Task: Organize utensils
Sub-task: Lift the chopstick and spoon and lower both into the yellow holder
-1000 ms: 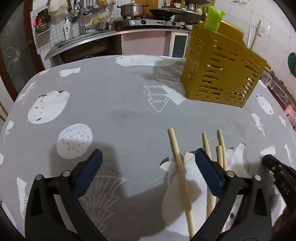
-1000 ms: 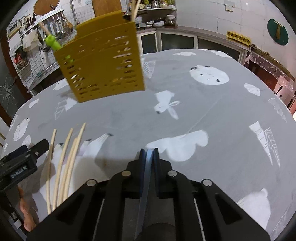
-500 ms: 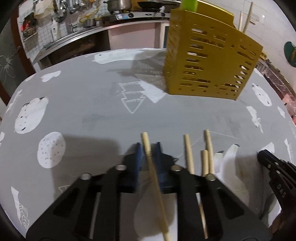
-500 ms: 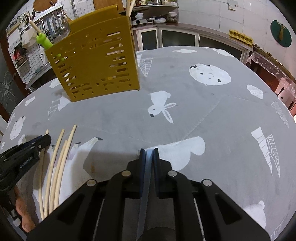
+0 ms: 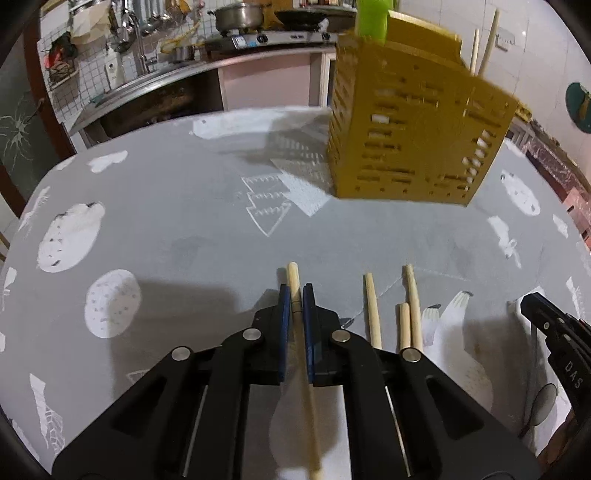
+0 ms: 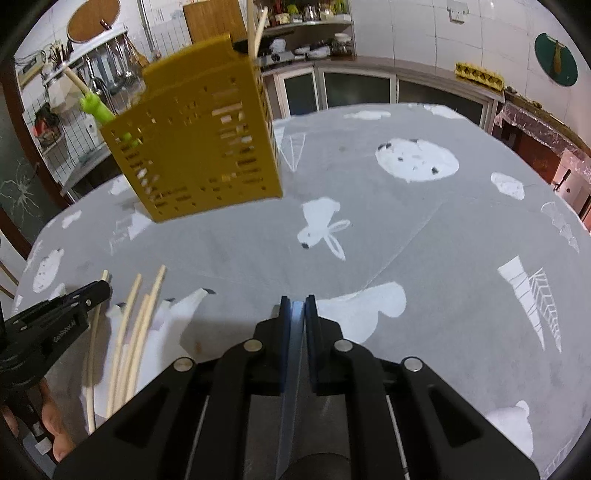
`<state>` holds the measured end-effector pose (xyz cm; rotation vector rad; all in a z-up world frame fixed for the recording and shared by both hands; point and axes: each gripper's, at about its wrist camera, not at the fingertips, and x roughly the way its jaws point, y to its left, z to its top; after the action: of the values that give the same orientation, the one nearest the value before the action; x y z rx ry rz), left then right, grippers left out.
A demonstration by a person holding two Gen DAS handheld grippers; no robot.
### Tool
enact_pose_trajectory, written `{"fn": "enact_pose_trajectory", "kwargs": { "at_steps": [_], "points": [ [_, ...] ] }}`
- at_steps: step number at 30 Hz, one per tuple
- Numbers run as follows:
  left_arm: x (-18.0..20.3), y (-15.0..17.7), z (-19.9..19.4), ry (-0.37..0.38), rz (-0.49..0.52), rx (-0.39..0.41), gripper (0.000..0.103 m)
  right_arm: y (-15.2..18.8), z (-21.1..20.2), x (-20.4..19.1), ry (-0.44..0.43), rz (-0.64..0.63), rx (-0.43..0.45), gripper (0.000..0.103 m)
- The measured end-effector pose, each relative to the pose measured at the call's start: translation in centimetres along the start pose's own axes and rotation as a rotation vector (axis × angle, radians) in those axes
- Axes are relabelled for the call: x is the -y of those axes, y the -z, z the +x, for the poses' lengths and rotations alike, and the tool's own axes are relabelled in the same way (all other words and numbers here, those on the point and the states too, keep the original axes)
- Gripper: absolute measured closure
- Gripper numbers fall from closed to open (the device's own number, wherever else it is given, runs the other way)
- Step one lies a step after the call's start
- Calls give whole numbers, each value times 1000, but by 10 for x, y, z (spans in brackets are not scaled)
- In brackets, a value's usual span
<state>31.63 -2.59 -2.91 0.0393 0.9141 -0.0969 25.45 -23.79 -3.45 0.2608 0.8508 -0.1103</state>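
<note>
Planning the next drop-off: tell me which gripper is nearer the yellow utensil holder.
About equal, as far as the views show. The left gripper, shut on a chopstick, and the right gripper both sit well short of the yellow utensil holder.

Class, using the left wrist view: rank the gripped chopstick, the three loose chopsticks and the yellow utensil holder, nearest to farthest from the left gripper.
1. Gripped chopstick, between the left gripper's pads.
2. Loose chopsticks, just right.
3. Yellow utensil holder, far right, across the table.

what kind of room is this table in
Most likely a home kitchen: a pot sits on a stove behind the table, ladles hang on a rack, and a yellow utensil holder stands on the cloth.
</note>
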Motion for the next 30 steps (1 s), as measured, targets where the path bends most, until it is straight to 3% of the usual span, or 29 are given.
{"fn": "enact_pose_trajectory", "kwargs": {
  "at_steps": [16,30],
  "points": [
    [-12,1,-109,11,-4,303,98,-26,-59,12,-61,21,182,95],
    [-19,3,-144,12,-25,413,98,-36,-94,18,-73,10,346,96]
  ]
}}
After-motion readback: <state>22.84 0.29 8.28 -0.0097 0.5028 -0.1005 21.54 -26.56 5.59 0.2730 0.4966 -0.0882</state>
